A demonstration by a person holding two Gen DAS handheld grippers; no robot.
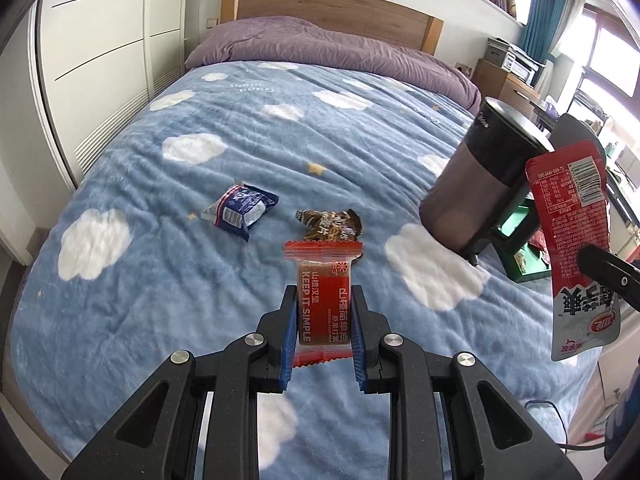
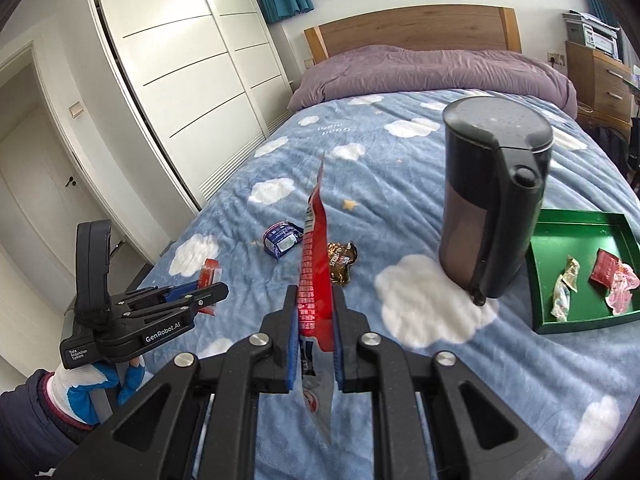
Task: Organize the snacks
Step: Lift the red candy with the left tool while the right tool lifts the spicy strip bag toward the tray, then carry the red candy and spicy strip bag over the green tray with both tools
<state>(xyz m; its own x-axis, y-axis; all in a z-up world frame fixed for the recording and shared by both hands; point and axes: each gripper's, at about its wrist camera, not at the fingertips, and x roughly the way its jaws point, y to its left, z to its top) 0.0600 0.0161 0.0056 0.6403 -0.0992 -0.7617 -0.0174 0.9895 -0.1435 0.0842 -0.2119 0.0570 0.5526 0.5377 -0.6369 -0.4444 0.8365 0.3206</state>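
Observation:
My left gripper [image 1: 324, 300] is shut on a small red hawthorn snack bar [image 1: 323, 300] and holds it above the blue cloud blanket. It also shows in the right wrist view [image 2: 208, 280] at the left. My right gripper [image 2: 316, 308] is shut on a long red snack packet [image 2: 316, 264], held edge-on above the bed; the packet shows in the left wrist view [image 1: 576, 240] at the right. A blue-wrapped snack [image 1: 240, 212] and a brown-wrapped snack [image 1: 330, 224] lie on the blanket ahead. A green tray [image 2: 576, 224] at the right holds several snacks.
A tall dark thermos [image 2: 492, 200] stands on the bed between the grippers and the green tray. Purple pillows [image 2: 432, 72] and a wooden headboard are at the far end. White wardrobes stand along the left. A wooden desk is at the far right.

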